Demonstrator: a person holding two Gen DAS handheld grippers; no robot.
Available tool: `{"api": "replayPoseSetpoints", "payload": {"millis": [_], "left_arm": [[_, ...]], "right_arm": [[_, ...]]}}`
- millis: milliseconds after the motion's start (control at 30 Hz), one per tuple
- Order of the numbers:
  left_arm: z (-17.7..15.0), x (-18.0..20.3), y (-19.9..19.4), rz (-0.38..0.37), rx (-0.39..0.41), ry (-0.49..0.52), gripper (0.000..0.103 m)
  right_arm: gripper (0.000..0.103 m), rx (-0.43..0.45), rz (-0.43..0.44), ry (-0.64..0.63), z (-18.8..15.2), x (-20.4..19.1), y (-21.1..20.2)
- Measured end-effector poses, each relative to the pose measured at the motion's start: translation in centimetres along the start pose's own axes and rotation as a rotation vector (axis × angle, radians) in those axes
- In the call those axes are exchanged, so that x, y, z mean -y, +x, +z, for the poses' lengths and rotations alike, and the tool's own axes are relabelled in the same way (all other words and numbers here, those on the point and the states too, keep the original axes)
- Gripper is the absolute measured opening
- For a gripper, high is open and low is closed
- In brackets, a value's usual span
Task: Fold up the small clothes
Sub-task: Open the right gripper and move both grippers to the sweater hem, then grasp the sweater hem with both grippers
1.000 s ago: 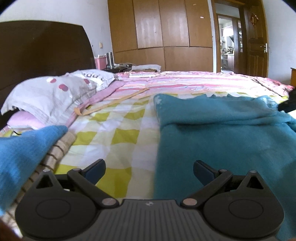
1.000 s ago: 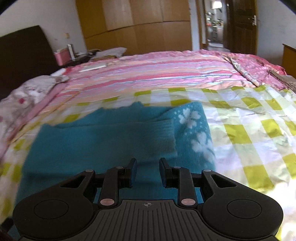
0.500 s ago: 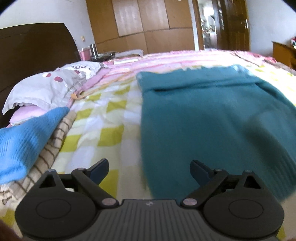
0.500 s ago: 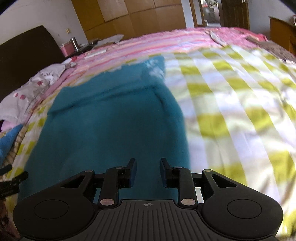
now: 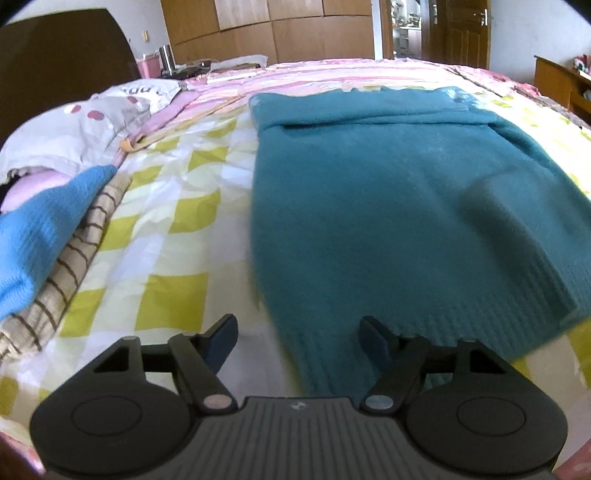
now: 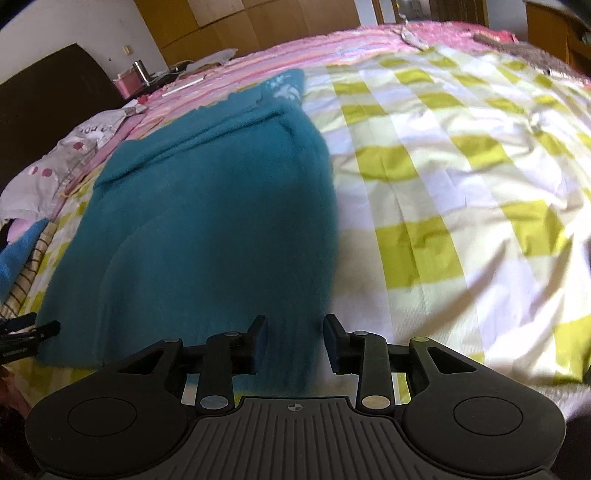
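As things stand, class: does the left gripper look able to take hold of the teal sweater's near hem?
Probably yes. The left gripper is open, its jaws having just narrowed, with the teal sweater hem corner between its fingers and nothing blocking.

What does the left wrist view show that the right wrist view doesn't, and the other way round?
Only the left wrist view: the left claw, open, at the near left hem corner of the teal sweater, plus the open doorway and the wooden side cabinet.

Only the right wrist view: the right claw, open, at the sweater's near right hem corner, its jaws having just been opening, plus the wide stretch of checked sheet to the sweater's right.

Both: the sweater lying flat, the spotted pillow, the folded blue knit and the dark headboard.
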State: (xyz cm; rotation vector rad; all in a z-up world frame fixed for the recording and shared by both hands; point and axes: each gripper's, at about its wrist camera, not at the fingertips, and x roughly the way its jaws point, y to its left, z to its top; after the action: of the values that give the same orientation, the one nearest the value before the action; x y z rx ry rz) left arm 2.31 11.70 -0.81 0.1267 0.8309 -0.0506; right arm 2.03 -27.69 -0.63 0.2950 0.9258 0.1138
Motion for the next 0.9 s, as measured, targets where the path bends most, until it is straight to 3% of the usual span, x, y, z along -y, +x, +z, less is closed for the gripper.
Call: {"api": "replayPoseSetpoints", "payload": {"millis": [133,367,533,900], "left_arm": [[-0.1,0.0,-0.1,-0.025,-0.007,-0.016,0.066],[0.0,0.0,-0.2,-0.038,-0.013,-0.019,0.064],[0.1,0.0,-0.4,-0.089,-0.023,-0.035,0.056],[0.1,0.0,-1.0,-0.139,0.003,-0.078,0.05]], "right_arm": [[0.033,0.002,0.011,0.023,-0.3,0.6,-0.1],[0.041,-0.017,0.033,-0.002,-0.2,0.1,0.3],[0.041,-0.028,0.105,0.05,-0.4,0.6,0.2],[0.04,-0.02,0.208,0.113,0.0,1.0,0.8]]}}
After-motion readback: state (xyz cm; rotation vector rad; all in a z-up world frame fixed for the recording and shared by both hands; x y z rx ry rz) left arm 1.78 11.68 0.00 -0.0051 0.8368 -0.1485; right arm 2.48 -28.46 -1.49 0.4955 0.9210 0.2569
